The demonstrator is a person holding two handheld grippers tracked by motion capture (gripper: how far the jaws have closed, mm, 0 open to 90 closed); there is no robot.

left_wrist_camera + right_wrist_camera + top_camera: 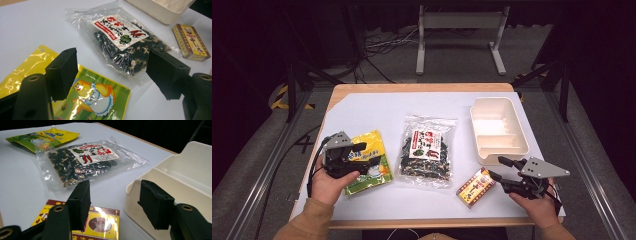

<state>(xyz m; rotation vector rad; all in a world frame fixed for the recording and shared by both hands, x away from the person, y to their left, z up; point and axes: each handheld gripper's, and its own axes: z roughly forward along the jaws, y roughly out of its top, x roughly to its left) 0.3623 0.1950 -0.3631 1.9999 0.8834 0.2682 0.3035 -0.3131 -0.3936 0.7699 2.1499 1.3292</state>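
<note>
Holding our left gripper wide open, we hovered it just over the yellow pouch, which lay flat on the white table near the left edge. Our right gripper was spread open too, with nothing in it, just beside the little yellow box near the front edge.

The pouch looked soft, light and a bit slippery (shiny plastic slides), so we thought a pinch on its flat edge would be best. The box looked stiff and light, so we thought gripping its two long sides would be easy.

Our hands came in low from the front, each pointing inward. Between them lay the clear seaweed bag. Just behind the right gripper sat the white tray.
</note>
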